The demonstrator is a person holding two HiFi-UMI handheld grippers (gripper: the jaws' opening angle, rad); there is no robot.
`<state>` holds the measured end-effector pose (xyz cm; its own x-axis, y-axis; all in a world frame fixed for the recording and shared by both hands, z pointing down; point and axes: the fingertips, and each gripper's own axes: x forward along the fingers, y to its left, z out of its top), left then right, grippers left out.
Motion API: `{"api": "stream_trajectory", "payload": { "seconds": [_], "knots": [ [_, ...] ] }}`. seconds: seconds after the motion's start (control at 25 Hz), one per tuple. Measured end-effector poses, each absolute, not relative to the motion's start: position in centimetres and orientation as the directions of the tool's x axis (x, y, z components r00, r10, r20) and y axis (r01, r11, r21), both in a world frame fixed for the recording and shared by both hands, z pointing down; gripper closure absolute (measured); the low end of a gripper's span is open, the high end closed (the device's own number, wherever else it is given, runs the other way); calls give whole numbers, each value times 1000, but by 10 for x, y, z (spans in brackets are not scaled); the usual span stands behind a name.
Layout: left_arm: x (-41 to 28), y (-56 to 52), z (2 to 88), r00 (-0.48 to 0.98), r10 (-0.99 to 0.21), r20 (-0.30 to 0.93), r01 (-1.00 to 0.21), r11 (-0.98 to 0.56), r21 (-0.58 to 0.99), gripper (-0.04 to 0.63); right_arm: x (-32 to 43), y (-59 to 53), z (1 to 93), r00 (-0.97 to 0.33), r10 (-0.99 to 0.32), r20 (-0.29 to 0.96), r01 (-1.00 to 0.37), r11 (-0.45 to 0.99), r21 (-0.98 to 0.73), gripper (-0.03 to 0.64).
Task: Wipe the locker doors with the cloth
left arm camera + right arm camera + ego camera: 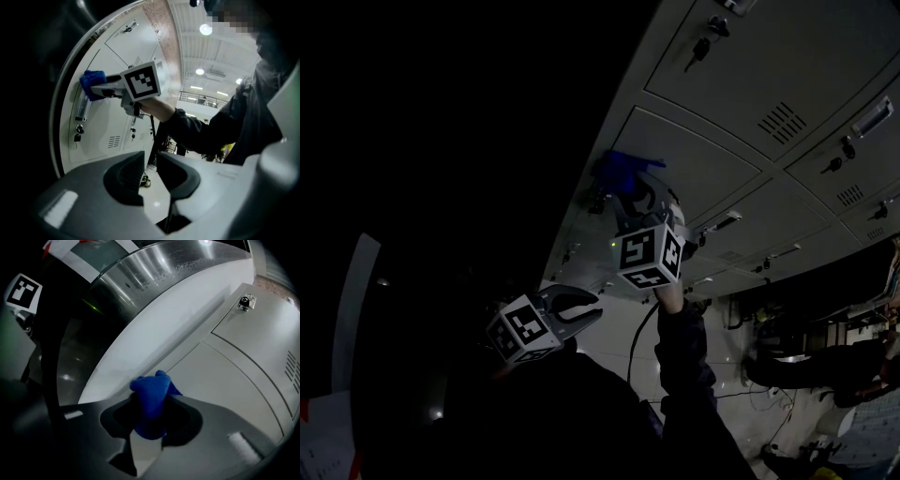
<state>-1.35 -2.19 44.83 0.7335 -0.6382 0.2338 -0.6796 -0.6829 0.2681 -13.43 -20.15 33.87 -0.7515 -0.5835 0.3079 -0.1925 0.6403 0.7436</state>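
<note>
A bright blue cloth (623, 169) is pressed against a pale grey locker door (703, 159) near the door's left edge. My right gripper (630, 187) is shut on the blue cloth, its marker cube below it. In the right gripper view the cloth (151, 399) bulges out between the fingers of the right gripper (151, 411), just off the door (225, 380). My left gripper (596, 310) hangs lower and left, away from the lockers, shut with nothing in it. The left gripper view shows its jaws (150, 161) together, and beyond them the cloth (92, 83) on the door (108, 117).
Neighbouring locker doors carry vents (782, 120), keys (701, 47) and handles (872, 117). A shiny metal side panel (140, 282) borders the lockers at the left. A dark cable (637, 337) hangs below the right arm's sleeve (684, 342). Cluttered furniture (825, 366) stands at lower right.
</note>
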Motion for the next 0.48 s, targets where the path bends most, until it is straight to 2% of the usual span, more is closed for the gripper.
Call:
{"api": "stream_trajectory", "payload": {
  "seconds": [0.48],
  "knots": [
    [-21,-23,460,730,-637,248,-684,-674,280,540,-137,-206,429,-718,-535,445,-160,749,643,494]
  ]
}}
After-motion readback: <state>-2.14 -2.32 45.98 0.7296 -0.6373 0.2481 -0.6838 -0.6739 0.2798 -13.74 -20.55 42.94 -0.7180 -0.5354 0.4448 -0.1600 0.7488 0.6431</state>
